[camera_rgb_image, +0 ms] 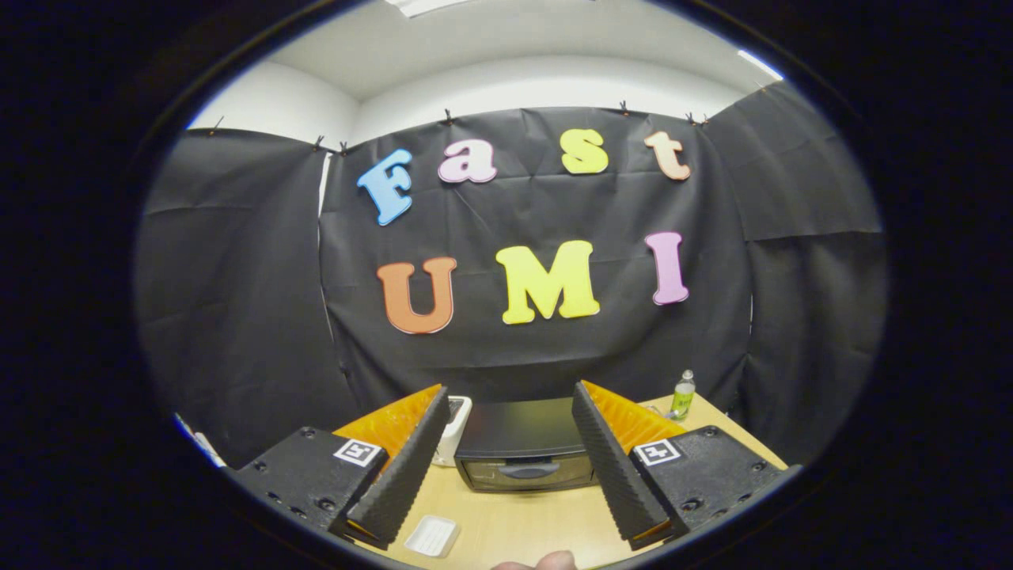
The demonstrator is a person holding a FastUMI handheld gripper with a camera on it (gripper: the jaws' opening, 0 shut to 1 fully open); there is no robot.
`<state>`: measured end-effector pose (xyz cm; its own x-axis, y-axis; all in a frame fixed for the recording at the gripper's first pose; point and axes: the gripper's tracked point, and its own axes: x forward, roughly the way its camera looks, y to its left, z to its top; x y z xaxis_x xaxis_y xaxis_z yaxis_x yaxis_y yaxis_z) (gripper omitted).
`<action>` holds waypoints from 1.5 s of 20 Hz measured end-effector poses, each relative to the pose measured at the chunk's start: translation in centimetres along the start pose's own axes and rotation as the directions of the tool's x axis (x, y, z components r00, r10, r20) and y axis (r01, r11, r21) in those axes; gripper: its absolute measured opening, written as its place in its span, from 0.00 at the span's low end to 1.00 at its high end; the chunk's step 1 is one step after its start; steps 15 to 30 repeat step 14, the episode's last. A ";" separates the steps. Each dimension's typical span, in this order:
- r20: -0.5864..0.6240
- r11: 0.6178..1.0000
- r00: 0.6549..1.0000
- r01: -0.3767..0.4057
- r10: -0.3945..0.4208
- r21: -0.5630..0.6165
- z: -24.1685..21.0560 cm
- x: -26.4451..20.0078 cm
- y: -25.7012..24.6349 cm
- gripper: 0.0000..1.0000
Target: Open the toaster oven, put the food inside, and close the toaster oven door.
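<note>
A fingertip (546,561) pokes in, closest of all. The gripper (510,467) is wide open, holding nothing. The toaster oven (524,451) sits shut on the wooden table (522,526), beyond the fingers. Best to grab its door handle (529,470) squarely and pull gently.

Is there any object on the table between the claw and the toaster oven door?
Nothing visible: the open claw faces the closed toaster oven over bare table. The white tray lies aside.
</note>
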<state>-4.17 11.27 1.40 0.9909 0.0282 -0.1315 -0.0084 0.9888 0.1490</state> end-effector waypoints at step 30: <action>-0.029 1.000 1.000 -0.003 0.003 0.009 -0.7 0.8 0.5 1.00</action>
